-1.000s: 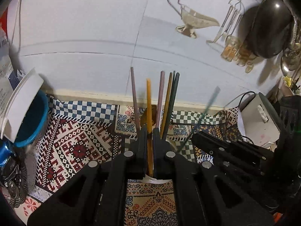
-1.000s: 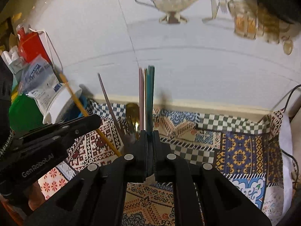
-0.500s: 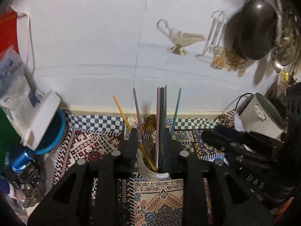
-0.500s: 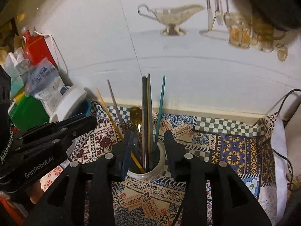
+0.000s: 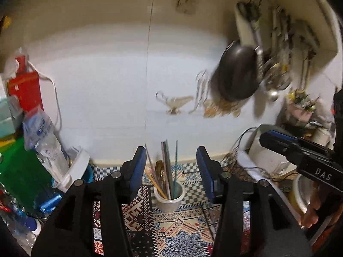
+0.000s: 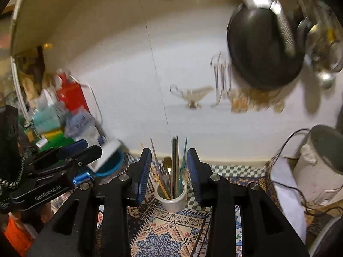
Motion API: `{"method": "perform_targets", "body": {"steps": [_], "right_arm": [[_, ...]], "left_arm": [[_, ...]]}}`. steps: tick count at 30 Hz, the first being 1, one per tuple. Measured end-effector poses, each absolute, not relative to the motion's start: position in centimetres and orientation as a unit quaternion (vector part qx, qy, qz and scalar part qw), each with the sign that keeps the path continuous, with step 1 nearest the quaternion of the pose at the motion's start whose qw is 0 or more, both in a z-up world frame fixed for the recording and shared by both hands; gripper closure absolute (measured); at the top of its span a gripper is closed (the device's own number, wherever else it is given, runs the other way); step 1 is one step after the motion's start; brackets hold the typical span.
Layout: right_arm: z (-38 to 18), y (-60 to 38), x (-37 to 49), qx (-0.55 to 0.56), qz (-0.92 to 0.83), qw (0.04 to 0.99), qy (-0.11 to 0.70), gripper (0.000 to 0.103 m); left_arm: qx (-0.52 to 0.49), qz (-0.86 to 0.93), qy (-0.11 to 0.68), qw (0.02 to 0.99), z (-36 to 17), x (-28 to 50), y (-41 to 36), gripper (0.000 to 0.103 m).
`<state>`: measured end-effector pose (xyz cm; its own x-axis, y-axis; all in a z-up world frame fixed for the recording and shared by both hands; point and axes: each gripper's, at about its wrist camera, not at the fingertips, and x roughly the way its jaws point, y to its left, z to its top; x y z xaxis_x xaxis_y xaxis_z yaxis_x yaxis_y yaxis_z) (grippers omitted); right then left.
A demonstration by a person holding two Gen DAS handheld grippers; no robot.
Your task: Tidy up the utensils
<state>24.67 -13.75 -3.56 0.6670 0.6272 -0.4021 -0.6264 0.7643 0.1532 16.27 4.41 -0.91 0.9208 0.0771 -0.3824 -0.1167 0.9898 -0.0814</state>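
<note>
A white cup (image 5: 169,201) stands on the patterned cloth (image 5: 178,231) and holds several coloured chopsticks (image 5: 166,167) and a gold spoon (image 5: 159,167). My left gripper (image 5: 170,152) hangs above and short of the cup. Its jaws are opening and nothing is between them. In the right wrist view the same cup (image 6: 171,203) with its chopsticks (image 6: 174,162) shows through the gap of my right gripper (image 6: 169,152), which is open and holds nothing. Each gripper appears beside the other: the right gripper (image 5: 300,152) at the right, the left gripper (image 6: 64,156) at the left.
A blue tub with a white lid (image 5: 79,171) and bags crowd the left side. A white appliance with a cable (image 5: 265,150) sits at the right. A dark pan (image 5: 238,70) and hanging utensils are on the wall behind.
Both grippers were shut on chopsticks over the cup. They have let go, opened, and drawn back and upward. The chopsticks now stand in the cup.
</note>
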Motion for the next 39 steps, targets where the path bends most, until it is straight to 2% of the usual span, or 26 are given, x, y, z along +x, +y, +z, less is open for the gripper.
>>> {"method": "perform_targets", "body": {"steps": [3, 7, 11, 13, 15, 17, 21, 26, 39], "right_arm": [[-1.8, -15.2, 21.5, 0.004, 0.343, 0.92, 0.191, 0.071], [-0.6, -16.3, 17.2, 0.002, 0.349, 0.923, 0.162, 0.071], [-0.3, -16.5, 14.1, -0.008, 0.346, 0.926, 0.151, 0.061], [-0.3, -16.5, 12.9, -0.011, 0.344, 0.927, 0.148, 0.057], [-0.4, -16.7, 11.8, -0.012, 0.341, 0.928, 0.146, 0.048], [-0.4, -16.9, 11.0, -0.011, 0.336, 0.931, 0.143, 0.043], [-0.4, -17.4, 9.6, -0.003, 0.332, 0.933, 0.136, 0.02], [-0.6, -17.6, 8.5, -0.003, 0.313, 0.941, 0.129, 0.006], [-0.7, -17.2, 7.5, -0.013, 0.32, 0.938, 0.13, 0.004]], "left_arm": [[-0.048, 0.037, 0.167, 0.984, 0.5, 13.1, 3.6, 0.051], [-0.041, 0.019, 0.15, 0.988, 1.4, 9.5, 2.7, 0.043], [-0.034, 0.019, 0.142, 0.989, 1.5, 6.1, 2.0, 0.033], [-0.033, 0.019, 0.14, 0.989, 1.6, 4.8, 1.7, 0.024], [-0.03, 0.021, 0.136, 0.99, 1.6, 3.8, 1.5, 0.016], [-0.029, 0.023, 0.131, 0.991, 1.6, 2.6, 1.4, 0.015], [-0.04, 0.023, 0.133, 0.99, 1.4, 1.4, 1.7, 0.014], [-0.05, 0.029, 0.13, 0.99, 1.2, 0.3, 2.0, 0.009], [-0.054, 0.033, 0.125, 0.99, 1.2, -0.5, 2.3, 0.008]]}}
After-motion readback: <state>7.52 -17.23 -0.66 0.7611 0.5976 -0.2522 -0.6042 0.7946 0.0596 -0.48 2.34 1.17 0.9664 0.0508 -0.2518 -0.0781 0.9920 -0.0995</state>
